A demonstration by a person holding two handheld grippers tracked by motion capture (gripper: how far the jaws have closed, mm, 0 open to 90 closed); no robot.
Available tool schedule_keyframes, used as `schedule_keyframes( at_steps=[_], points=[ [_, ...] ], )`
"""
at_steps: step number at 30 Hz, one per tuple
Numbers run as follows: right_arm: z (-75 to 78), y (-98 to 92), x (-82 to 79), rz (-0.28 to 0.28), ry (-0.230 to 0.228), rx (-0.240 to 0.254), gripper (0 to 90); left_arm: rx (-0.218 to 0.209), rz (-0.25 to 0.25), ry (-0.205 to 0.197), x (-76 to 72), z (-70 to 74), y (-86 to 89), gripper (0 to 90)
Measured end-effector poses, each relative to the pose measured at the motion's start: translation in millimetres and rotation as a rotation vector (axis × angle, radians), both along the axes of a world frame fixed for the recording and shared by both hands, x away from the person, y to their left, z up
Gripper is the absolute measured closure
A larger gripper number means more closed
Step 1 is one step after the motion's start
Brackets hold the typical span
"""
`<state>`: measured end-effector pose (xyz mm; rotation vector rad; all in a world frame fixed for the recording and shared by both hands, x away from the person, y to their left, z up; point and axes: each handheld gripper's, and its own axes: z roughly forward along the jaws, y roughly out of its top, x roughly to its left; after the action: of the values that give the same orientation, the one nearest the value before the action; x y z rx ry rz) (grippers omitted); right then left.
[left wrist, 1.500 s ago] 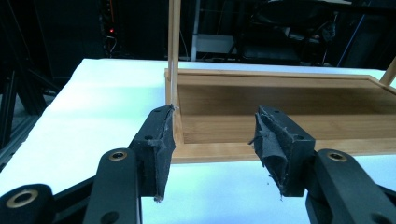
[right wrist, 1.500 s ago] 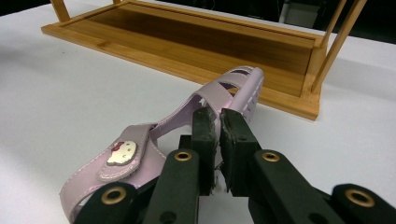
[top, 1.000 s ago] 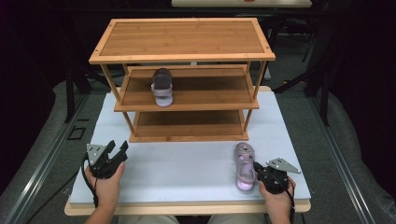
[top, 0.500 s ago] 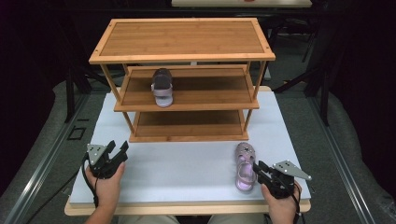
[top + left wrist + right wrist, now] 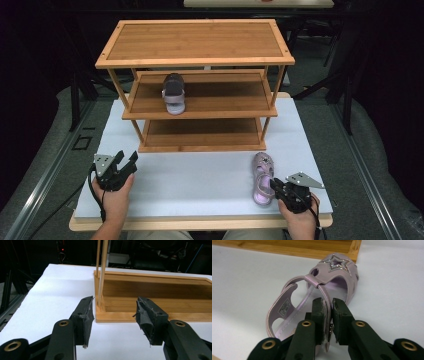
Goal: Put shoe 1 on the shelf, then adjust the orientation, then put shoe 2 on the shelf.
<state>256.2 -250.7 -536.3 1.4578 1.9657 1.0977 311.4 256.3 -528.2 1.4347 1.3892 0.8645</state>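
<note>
We had just closed our right gripper's (image 5: 327,315) fingers on the pink sandal's (image 5: 262,176) heel strap before the shoe rack (image 5: 195,60), for lifting; left gripper's (image 5: 115,315) gaped empty.

Black hand-held gripper (image 5: 327,315) jaws with brass rivets, worn pads (image 5: 87,315), grey three-cornered plates, trailing black cables.

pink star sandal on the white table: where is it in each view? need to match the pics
High view: the pink strappy sandal with a glittery star lies lower right, by the right gripper.
Left gripper view: not in this picture.
Right gripper view: the sandal is centre, its heel strap pinched between the black jaws.
Shared landmark: the wooden three-tier rack.
</note>
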Motion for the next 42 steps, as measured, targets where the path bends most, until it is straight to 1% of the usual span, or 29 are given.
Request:
schedule_keyframes(
  at_steps=[1,2,3,4,5,6,7,8,9,10,12,13,15,17,19,21,24,25,26,27,29,32,34,35,36,38,40,41,42],
  points=[
    [1.3,-2.3,1.1,0.009,0.006,-0.014,82.2,-0.002,-0.002,-0.003,0.3,0.0,0.0,47.8],
    [3.0,-4.0,1.8,-0.003,0.006,-0.046,82.9,-0.001,-0.002,-0.003,0.4,0.3,-0.1,47.8],
    [6.1,-11.0,4.8,0.033,0.019,-0.056,83.5,-0.003,-0.003,-0.006,0.5,0.3,-0.3,47.7],
    [6.1,-11.0,4.8,0.033,0.019,-0.056,83.5,-0.002,-0.004,-0.006,0.5,0.1,-0.4,47.7],
    [7.4,-14.1,6.6,0.025,0.032,-0.076,83.6,0.001,-0.005,0.001,0.3,0.2,-0.5,47.7],
    [8.5,-17.8,9.0,0.035,0.051,-0.077,83.6,0.002,-0.005,0.002,0.4,0.0,-0.5,47.7],
    [9.3,-21.9,11.9,0.064,0.061,-0.060,83.7,0.002,-0.006,0.003,0.4,-0.1,-0.4,47.7],
    [11.2,-24.6,13.8,0.057,0.077,-0.088,83.7,0.001,-0.006,0.001,0.4,-0.1,-0.4,47.7],
    [12.6,-28.2,16.6,0.098,0.095,-0.069,83.6,0.000,-0.006,0.000,0.3,0.0,-0.4,47.7],
    [14.4,-29.3,18.8,0.101,0.113,-0.087,83.5,0.001,-0.005,0.001,0.2,0.3,-0.5,47.7],
    [19.0,-31.1,23.4,0.136,0.146,-0.105,83.3,-0.002,-0.005,-0.005,0.5,0.0,-0.5,47.6],
    [21.3,-30.0,25.3,0.136,0.161,-0.135,82.9,0.000,-0.005,-0.001,0.3,0.2,-0.4,47.6],
    [25.3,-27.4,30.0,0.174,0.195,-0.147,82.1,0.002,-0.005,0.002,0.4,0.0,-0.5,47.6],
    [30.5,-24.2,34.9,0.208,0.230,-0.179,81.5,0.002,-0.007,0.001,0.6,-0.3,-0.8,47.6],
    [35.4,-20.0,39.5,0.215,0.266,-0.220,81.1,0.002,-0.009,0.000,0.5,-0.2,-1.1,47.6],
    [39.3,-17.4,46.0,0.228,0.325,-0.236,80.3,0.002,-0.010,0.001,0.5,-0.2,-1.0,47.5],
    [46.1,-11.9,56.6,0.220,0.424,-0.279,73.4,0.001,-0.012,0.002,1.5,-0.7,-1.3,47.5],
    [47.7,-10.2,60.5,0.230,0.451,-0.269,73.4,0.004,-0.012,0.003,1.5,-0.6,-1.5,47.4],
    [50.9,-6.4,67.8,0.245,0.504,-0.303,73.4,0.003,-0.013,0.004,1.5,-0.6,-1.8,47.4],
    [50.9,-6.4,67.8,0.245,0.504,-0.303,73.3,0.004,-0.016,0.006,1.5,-0.6,-1.9,47.4],
    [53.5,-3.6,74.6,0.268,0.561,-0.335,73.3,0.003,-0.019,0.010,1.6,-1.0,-1.9,47.3],
    [54.2,0.8,82.8,0.293,0.625,-0.367,74.0,0.003,-0.017,0.008,1.8,-1.5,-1.3,47.3],
    [52.4,3.3,86.8,0.319,0.666,-0.398,74.0,0.004,-0.015,0.010,1.5,-1.2,-1.1,47.3],
    [50.1,5.9,89.2,0.330,0.698,-0.424,74.0,0.004,-0.015,0.011,1.4,-1.1,-0.9,47.3],
    [50.1,5.9,89.2,0.330,0.698,-0.424,74.0,0.004,-0.015,0.012,1.4,-1.2,-0.9,47.3],
    [47.9,8.0,91.2,0.335,0.718,-0.444,74.3,0.004,-0.015,0.013,1.4,-1.3,-1.1,47.3],
    [46.1,8.0,94.2,0.347,0.744,-0.430,74.4,0.002,-0.023,0.014,1.3,-1.2,-1.5,47.3],
    [45.4,8.5,95.3,0.341,0.743,-0.448,74.5,0.003,-0.022,0.014,1.3,-1.1,-1.9,47.3],
    [44.8,8.9,96.1,0.334,0.754,-0.447,74.6,0.005,-0.022,0.015,1.3,-1.1,-2.1,47.2]
  ],
)
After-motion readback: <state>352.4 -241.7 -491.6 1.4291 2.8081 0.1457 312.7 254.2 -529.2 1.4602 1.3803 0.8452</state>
